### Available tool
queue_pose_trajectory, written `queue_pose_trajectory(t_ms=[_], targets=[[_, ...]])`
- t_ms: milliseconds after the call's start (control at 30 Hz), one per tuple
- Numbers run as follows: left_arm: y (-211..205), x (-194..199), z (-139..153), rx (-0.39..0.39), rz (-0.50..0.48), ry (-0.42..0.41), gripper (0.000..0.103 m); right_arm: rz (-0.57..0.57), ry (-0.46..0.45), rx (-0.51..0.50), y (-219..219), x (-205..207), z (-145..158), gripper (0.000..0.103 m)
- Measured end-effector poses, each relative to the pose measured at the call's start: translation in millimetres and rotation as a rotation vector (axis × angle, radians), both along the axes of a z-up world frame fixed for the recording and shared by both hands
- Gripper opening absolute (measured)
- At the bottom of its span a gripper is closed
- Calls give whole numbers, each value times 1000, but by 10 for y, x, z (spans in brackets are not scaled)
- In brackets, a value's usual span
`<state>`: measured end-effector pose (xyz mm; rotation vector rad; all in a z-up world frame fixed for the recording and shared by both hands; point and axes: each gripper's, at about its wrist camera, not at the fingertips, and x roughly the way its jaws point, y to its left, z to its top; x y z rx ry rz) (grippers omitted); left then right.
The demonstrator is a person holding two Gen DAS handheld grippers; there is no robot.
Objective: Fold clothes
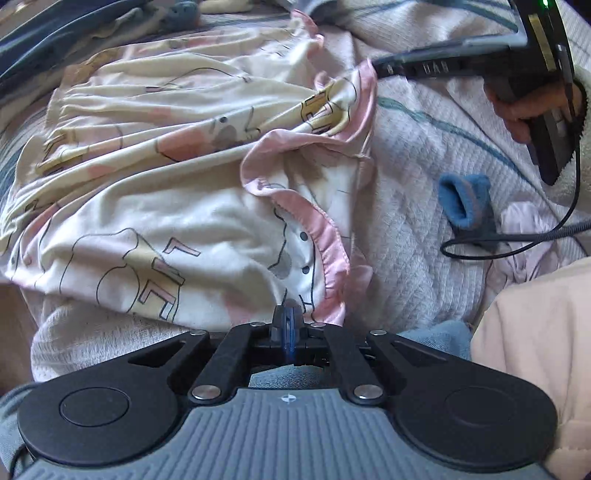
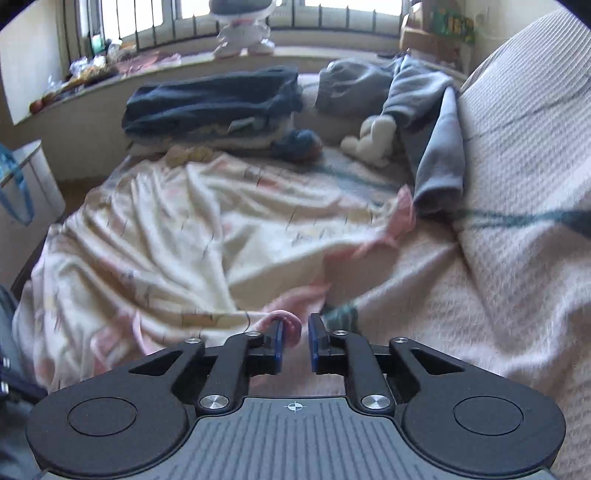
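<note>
Cream garment [image 2: 177, 236] lengthwise up the bed, left tongs [image 1: 289, 325] pinching its hem, right tongs [image 2: 295, 338] narrowly parted.

I have 2 fisheye views, each looking forward along its own gripper's fingers. My left gripper [image 1: 290, 325] camera tilts steeply down, very near the cream printed garment [image 1: 177, 206] on the bedspread [image 1: 417, 229], with my right gripper [image 1: 376, 66] ahead to the right. My right gripper [image 2: 295, 336] camera looks less steeply down along the bed toward the window [image 2: 332, 7] far ahead. Both views share the garment [image 2: 177, 236], its pink frill and the bedspread [image 2: 517, 258].
</note>
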<state>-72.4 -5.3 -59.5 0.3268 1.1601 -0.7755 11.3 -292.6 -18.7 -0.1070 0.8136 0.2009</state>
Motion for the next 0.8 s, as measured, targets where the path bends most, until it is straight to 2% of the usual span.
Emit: queue_pose_trajectory(t_ms=[67,133,233,267,333,367,400,467,533,667,733,800], targets=[[25,13,0,-12,27,4,1,-33,-13,-34,-13,49,120,41],[53,21,3,-21,53,-1,1,-32,-24,-57,-52,7,222,44],[204,96,82,-74,126,-12,5,40,10,-35,-59,-198,326,44],[293,139,122,-102,160,-12,8,96,41,2,-28,-281,345,44],[467,235,190,-148,226,-14,13,271,124,121,143,-467,334,44],[531,277,211,-150,251,-23,14,361,159,148,301,-550,301,44],[576,310,224,-141,273,-36,16,451,190,159,493,-629,258,44],[646,361,233,-118,318,-49,28,562,243,117,856,-712,148,42],[704,365,245,-120,344,-51,34,628,294,73,1126,-723,12,42],[757,310,282,-113,375,-72,38,654,401,103,1309,-599,-180,38],[754,290,281,-82,380,-91,39,662,431,118,1394,-574,-232,38],[749,278,288,-71,379,-105,41,661,438,81,1504,-575,-302,38]])
